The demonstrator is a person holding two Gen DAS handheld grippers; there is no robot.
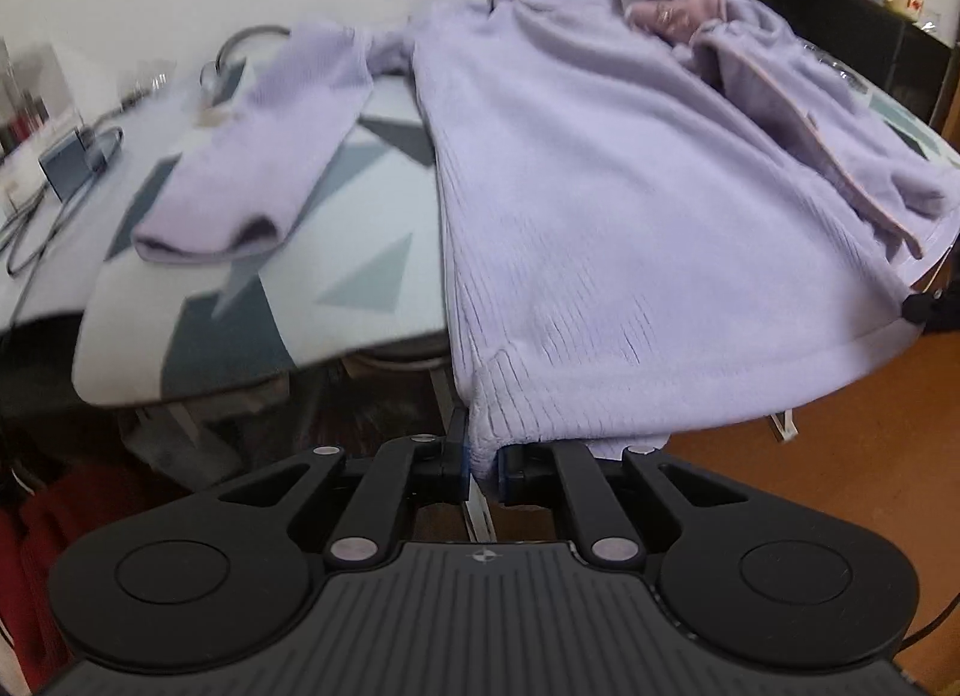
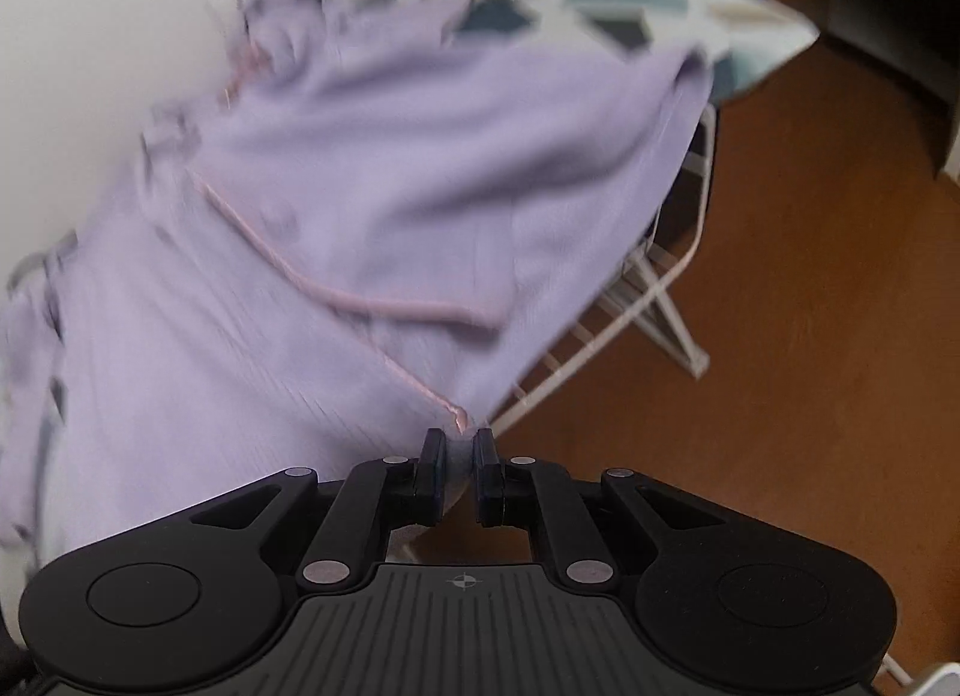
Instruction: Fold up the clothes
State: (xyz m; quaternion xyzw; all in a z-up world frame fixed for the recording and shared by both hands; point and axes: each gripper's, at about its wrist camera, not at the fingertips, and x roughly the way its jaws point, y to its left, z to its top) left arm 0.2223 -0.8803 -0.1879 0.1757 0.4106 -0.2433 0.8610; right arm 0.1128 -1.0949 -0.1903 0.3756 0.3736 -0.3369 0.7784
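Currently both grippers are clamping the lilac sweater [image 1: 600, 204]: left gripper [image 1: 483, 471] pinching its ribbed hem corner at bottom centre, right gripper [image 2: 459, 465] pinching the pink-trimmed edge, garment's long axis running away up-frame across the ironing board [image 1: 240, 336].

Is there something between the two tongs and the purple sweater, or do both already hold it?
Nothing visible stands between them. The left tongs are shut on the hem corner of the purple sweater, and the right tongs are shut on its other edge, beside the pink trim.
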